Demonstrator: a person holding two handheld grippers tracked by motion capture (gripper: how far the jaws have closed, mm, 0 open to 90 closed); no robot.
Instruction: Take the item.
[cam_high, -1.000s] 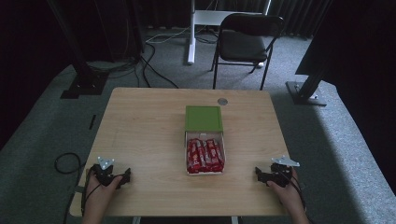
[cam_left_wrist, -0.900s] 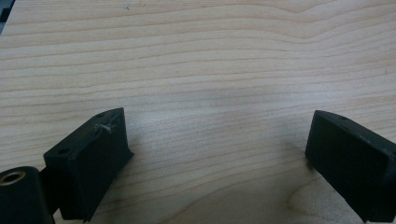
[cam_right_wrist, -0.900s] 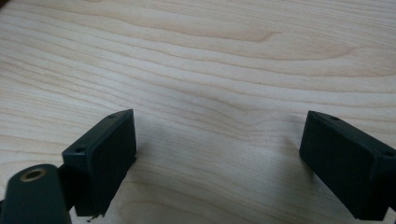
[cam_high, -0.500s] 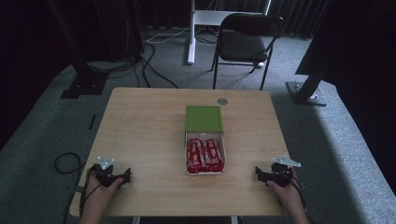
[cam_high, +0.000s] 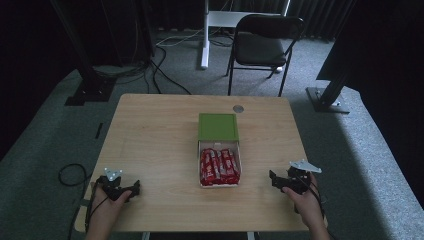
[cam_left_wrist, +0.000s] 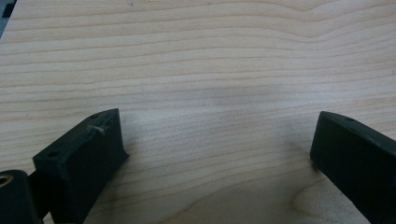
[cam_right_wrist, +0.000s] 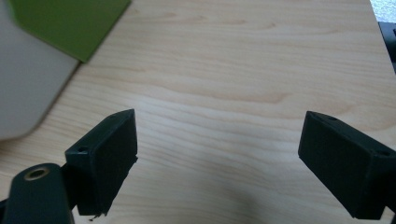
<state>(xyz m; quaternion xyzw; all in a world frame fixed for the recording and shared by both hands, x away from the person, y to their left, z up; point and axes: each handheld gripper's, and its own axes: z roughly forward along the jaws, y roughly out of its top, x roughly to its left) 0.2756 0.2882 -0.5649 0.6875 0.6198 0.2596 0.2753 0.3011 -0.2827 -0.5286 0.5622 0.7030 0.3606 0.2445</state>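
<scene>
Almost nothing has changed over the last second; my 2 claws sit where they sat, low at the near edge of the tabletop, and the box between them has not been touched. My left claw rests near the near-left corner with its jaws spread wide over bare wood (the left gripper view has plain grain between the 2 black jaws, nothing gripped); my right claw rests near the near-right side, likewise released and empty, and in the right gripper view I catch the pale wall of the box and its green lid off at the upper left.

The box stands in the middle of the tabletop, open; its lid lies flat on the far side, touching the tray, and the red wrapped bars lie packed side by side inside; I count roughly 4 or 5, though the high view is too small to be sure. A small round disc sits farther back, well apart from everything.

I read this stillness as the start of the job; no step is in hand yet; both claws are ready and the right one is the nearer to the box, so I judge the first reach will go inward toward the bars or the lid.
</scene>
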